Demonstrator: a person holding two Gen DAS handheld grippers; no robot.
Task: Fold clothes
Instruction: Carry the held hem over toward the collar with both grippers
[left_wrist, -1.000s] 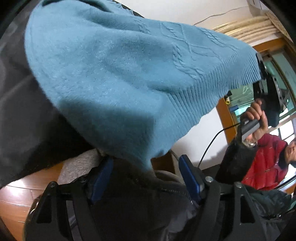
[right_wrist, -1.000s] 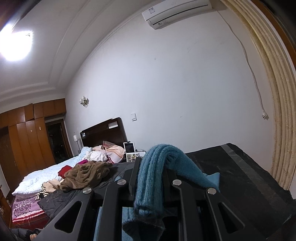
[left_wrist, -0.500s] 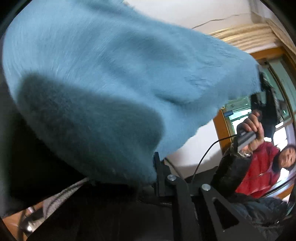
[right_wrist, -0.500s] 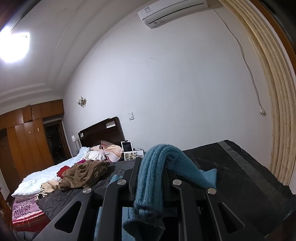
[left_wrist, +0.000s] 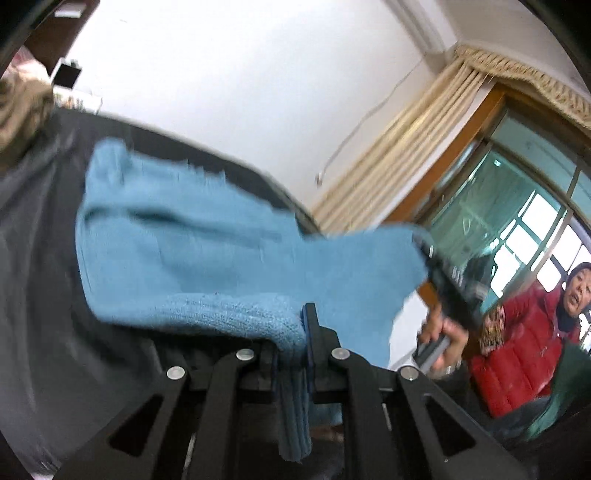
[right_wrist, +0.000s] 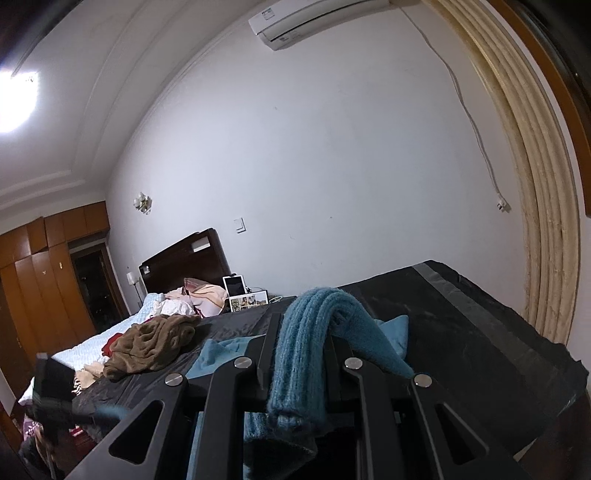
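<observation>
A blue knit sweater (left_wrist: 207, 258) hangs stretched between both grippers above a table draped in dark cloth (left_wrist: 37, 258). My left gripper (left_wrist: 291, 339) is shut on a bunched fold of it, and a strip of knit dangles below the pads. To the right, a hand (left_wrist: 443, 332) holds my right gripper (left_wrist: 436, 266), which pinches the sweater's far corner. In the right wrist view, the right gripper (right_wrist: 299, 332) is shut on the ribbed hem of the sweater (right_wrist: 299, 362), which drapes over its fingers. More of the blue knit lies on the dark cloth (right_wrist: 461, 332).
A brown garment (right_wrist: 155, 343) lies on the dark cloth at the left. Behind it is a bed (right_wrist: 110, 336) strewn with clothes, and a picture frame (right_wrist: 247, 301). A cream curtain (right_wrist: 546, 221) hangs at the right. A person in a red jacket (left_wrist: 517, 350) sits by the window (left_wrist: 517, 203).
The left gripper's jaws closed on a fold of the sweater and lifted it. Its view swung from under the knit to above it. The right gripper kept its hold and dipped slightly.
</observation>
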